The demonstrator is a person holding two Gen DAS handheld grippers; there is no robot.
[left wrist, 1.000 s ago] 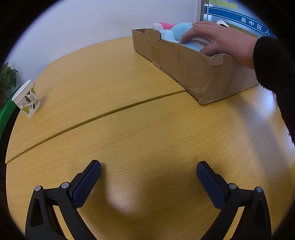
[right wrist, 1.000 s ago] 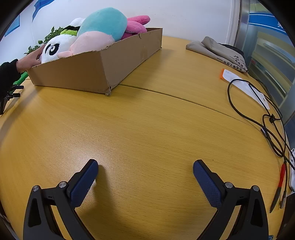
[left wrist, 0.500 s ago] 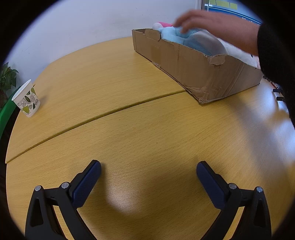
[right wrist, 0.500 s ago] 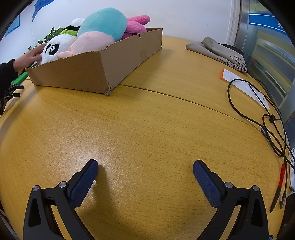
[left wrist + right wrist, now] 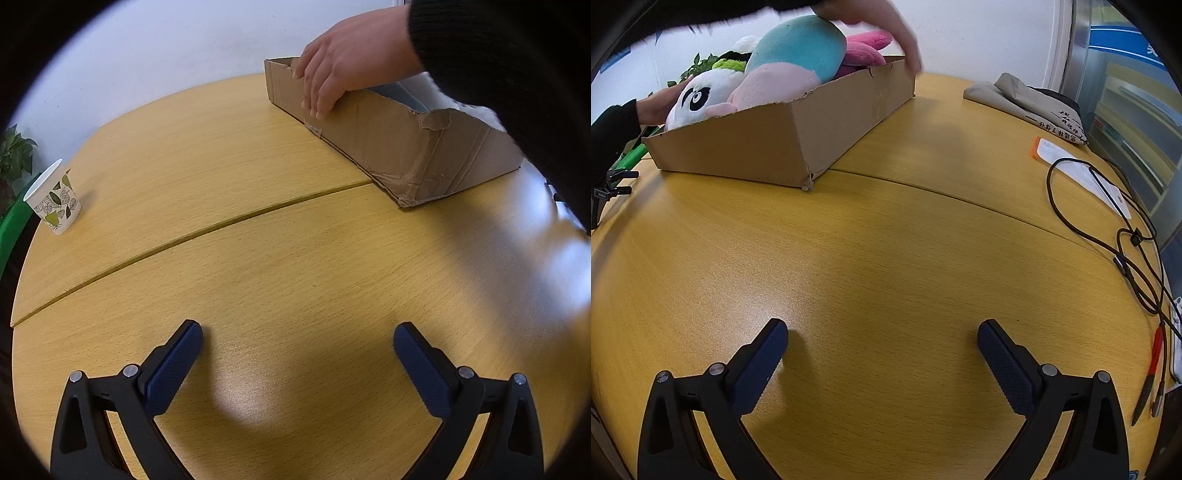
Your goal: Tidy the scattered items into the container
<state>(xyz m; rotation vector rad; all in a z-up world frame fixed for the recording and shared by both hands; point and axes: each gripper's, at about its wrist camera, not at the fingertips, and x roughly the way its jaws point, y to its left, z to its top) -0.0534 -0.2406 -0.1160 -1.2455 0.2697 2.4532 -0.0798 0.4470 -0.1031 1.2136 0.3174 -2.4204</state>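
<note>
- A bare hand (image 5: 332, 79) has moved from on top of the toys (image 5: 768, 79) to the far end of the box (image 5: 388, 136).
- The toys sit in the box, so tidying looks done.
- Both the left gripper (image 5: 297, 354) and right gripper (image 5: 882, 350) have fingers wide apart, holding nothing.

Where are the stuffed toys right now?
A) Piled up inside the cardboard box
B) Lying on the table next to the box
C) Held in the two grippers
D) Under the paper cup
A: the stuffed toys sit piled inside the cardboard box, sticking up above its rim, while the left gripper and right gripper both stand open with nothing between their fingers.
</note>
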